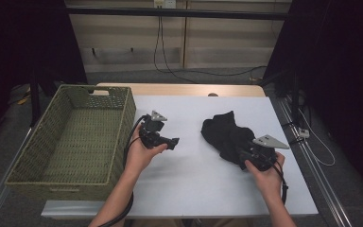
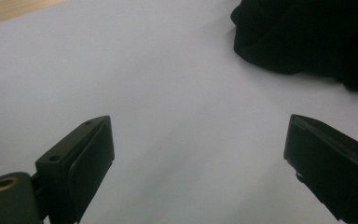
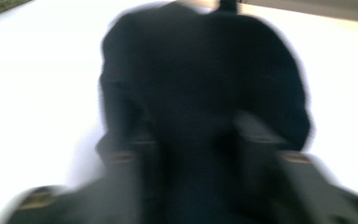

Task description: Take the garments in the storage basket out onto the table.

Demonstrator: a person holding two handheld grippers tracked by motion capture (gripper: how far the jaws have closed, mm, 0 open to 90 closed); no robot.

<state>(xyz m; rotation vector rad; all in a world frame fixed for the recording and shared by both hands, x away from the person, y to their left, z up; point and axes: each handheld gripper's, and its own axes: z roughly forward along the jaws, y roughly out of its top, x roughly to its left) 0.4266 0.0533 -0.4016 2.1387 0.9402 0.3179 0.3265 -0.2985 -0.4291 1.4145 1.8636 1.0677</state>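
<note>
A crumpled black cloth (image 1: 222,130) lies right of centre on the white table (image 1: 194,175). My right gripper (image 1: 244,153) is at the cloth's near edge. In the blurred right gripper view its jaws (image 3: 196,135) stand on either side of a bunch of the black cloth (image 3: 200,70) and grip it. My left gripper (image 1: 174,142) is held just above the table's middle and points right, toward the cloth. Its jaws (image 2: 198,140) are wide open with only bare table between them, and the cloth (image 2: 307,37) lies beyond them at the upper right.
A large green woven basket (image 1: 127,118) stands at the table's left side, and its inside looks empty. A strip of wooden tabletop (image 1: 179,90) shows behind the white sheet. Cables hang down the back wall.
</note>
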